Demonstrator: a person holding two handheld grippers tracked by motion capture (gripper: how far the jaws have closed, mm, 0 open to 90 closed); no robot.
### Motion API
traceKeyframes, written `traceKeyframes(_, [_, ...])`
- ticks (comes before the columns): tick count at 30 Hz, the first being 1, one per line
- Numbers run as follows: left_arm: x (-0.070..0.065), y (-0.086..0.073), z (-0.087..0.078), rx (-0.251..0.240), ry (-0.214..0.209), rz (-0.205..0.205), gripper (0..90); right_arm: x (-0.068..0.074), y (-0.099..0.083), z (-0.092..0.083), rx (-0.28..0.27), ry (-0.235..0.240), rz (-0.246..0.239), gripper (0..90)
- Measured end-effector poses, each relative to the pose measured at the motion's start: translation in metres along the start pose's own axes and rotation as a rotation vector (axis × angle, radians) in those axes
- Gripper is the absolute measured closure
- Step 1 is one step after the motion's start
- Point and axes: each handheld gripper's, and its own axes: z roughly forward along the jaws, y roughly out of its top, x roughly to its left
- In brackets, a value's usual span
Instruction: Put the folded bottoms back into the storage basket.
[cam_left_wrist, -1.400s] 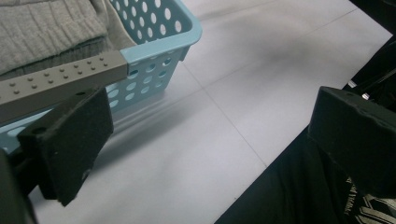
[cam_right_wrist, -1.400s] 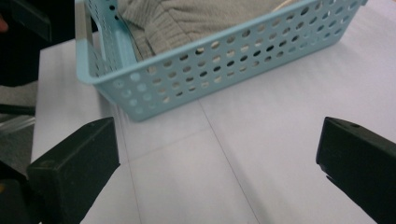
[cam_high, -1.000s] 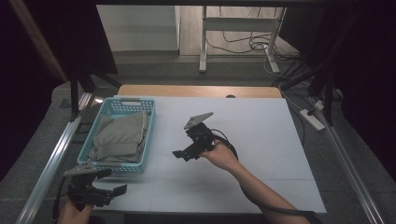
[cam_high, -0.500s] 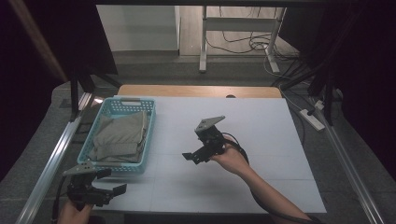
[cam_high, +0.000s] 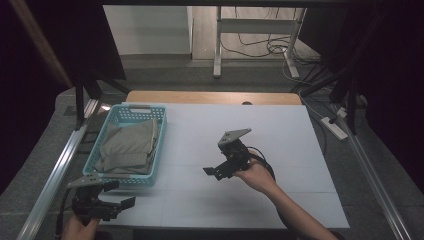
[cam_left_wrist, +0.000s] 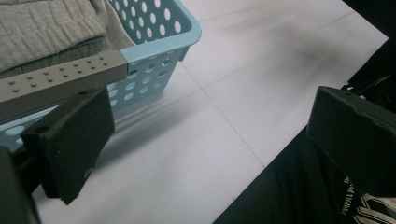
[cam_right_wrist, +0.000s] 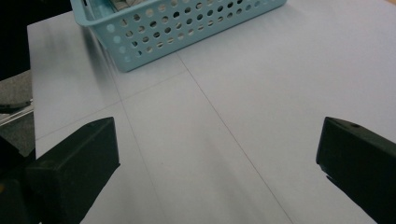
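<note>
Right hand-held gripper (cam_high: 216, 171) wide open, empty, above table (cam_high: 280, 125).

The folded cloth (cam_left_wrist: 44, 30) and the blue basket (cam_left_wrist: 159, 42) run off the top and left edges of the left gripper view, a grey bar hides part of the basket's wall, and the basket's far end is cut off in the right gripper view.

- A white table top (cam_high: 280, 130) with faint grid lines, lit brighter than the dim room around it.
- A wooden strip (cam_high: 210, 97) along its far edge.
- Grey carpet floor (cam_high: 165, 65) beyond.
- Metal rails (cam_high: 50, 175) at both sides.
- White table legs (cam_high: 218, 40), loose cables (cam_high: 260, 47), a power strip (cam_high: 334, 127).
</note>
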Motion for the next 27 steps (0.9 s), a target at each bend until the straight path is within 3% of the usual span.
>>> traceKeyframes(27, [-0.002, 0.001, 0.002, 0.018, 0.022, 0.004, 2.4, 0.001, -0.031, -0.031, 0.022, -0.045, 0.052, 0.0])
